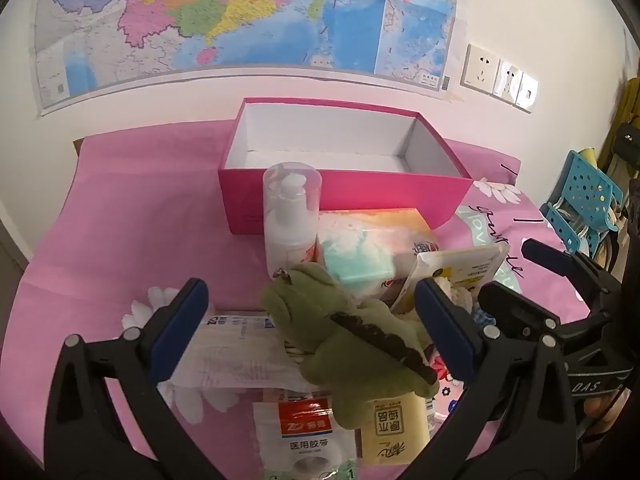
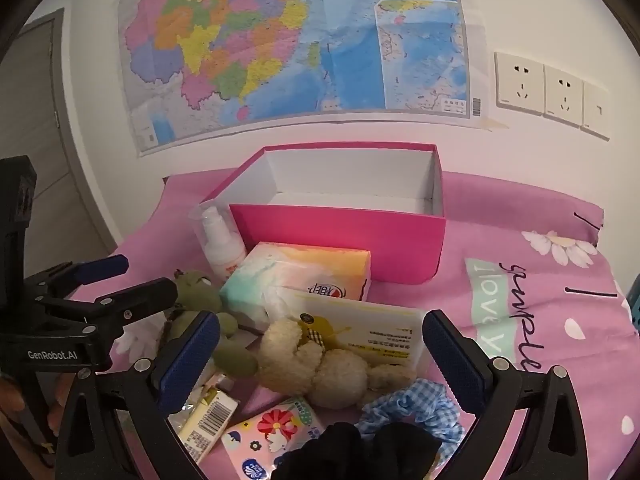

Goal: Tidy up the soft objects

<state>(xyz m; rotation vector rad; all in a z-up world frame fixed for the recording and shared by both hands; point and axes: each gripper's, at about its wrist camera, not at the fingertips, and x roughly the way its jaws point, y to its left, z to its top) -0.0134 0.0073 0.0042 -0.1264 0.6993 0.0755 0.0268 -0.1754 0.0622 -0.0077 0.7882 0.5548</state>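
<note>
A green plush crocodile (image 1: pixel 352 336) lies on the pink cloth between the open fingers of my left gripper (image 1: pixel 312 308); it also shows in the right wrist view (image 2: pixel 200 296). A beige teddy bear (image 2: pixel 320 360) lies between the open fingers of my right gripper (image 2: pixel 320 348). A blue checked scrunchie (image 2: pixel 416 408) and a black soft item (image 2: pixel 360 452) lie just in front of it. An open pink box (image 1: pixel 340 196), white inside and empty, stands behind the pile; it also shows in the right wrist view (image 2: pixel 344 236).
A white pump bottle (image 1: pixel 290 220), a tissue pack (image 1: pixel 372 248), a yellow-white packet (image 2: pixel 372 332), a medical tape pack (image 1: pixel 306 440) and small tissue packets (image 2: pixel 276 436) crowd the cloth. A blue rack (image 1: pixel 580 208) stands at the right. A wall map hangs behind.
</note>
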